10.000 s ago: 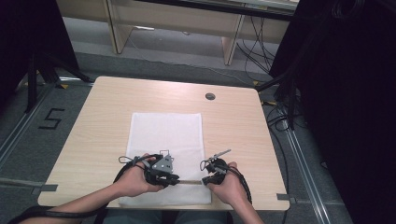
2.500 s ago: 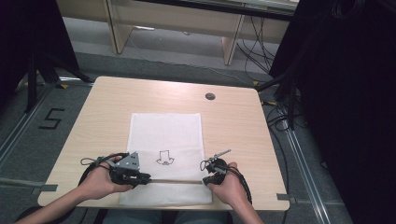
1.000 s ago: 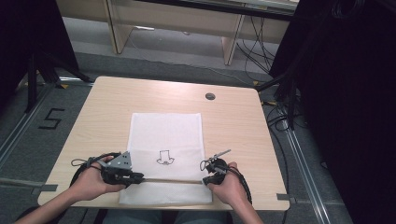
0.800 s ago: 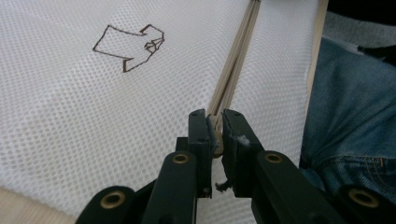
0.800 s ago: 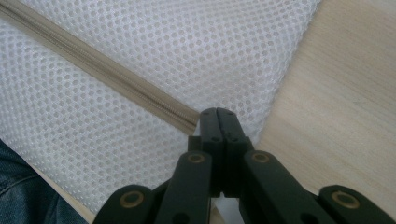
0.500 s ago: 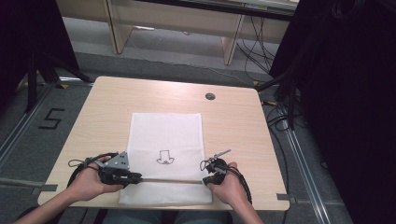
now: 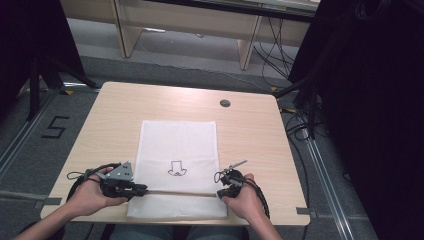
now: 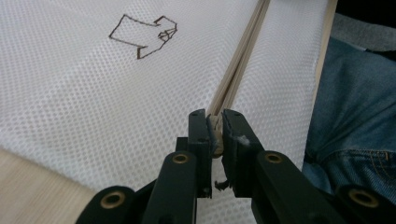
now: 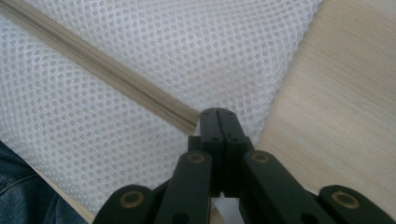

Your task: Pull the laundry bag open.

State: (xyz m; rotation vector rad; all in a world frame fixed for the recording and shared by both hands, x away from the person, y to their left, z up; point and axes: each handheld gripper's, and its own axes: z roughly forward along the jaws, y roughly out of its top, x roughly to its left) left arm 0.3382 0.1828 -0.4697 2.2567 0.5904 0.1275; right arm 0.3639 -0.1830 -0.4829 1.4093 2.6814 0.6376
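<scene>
A white mesh bag with a small hat drawing lies flat on the wooden table. A tan zipper crosses it near the front edge. My left gripper sits at the bag's left edge. In the left gripper view it is shut on the zipper pull, and the tan zipper runs away from the jaws over the mesh bag. My right gripper is at the zipper's right end. Its jaws are shut on the mesh bag where the zipper stops.
A round cable hole sits at the table's far right. The table's front edge runs just under both hands, with blue jeans below it. Dark equipment and cables stand right of the table.
Since ten seconds ago my left gripper has slid left along the zipper from the bag's middle to its left edge. Over the last second nothing visibly moves. The right gripper has stayed put.
</scene>
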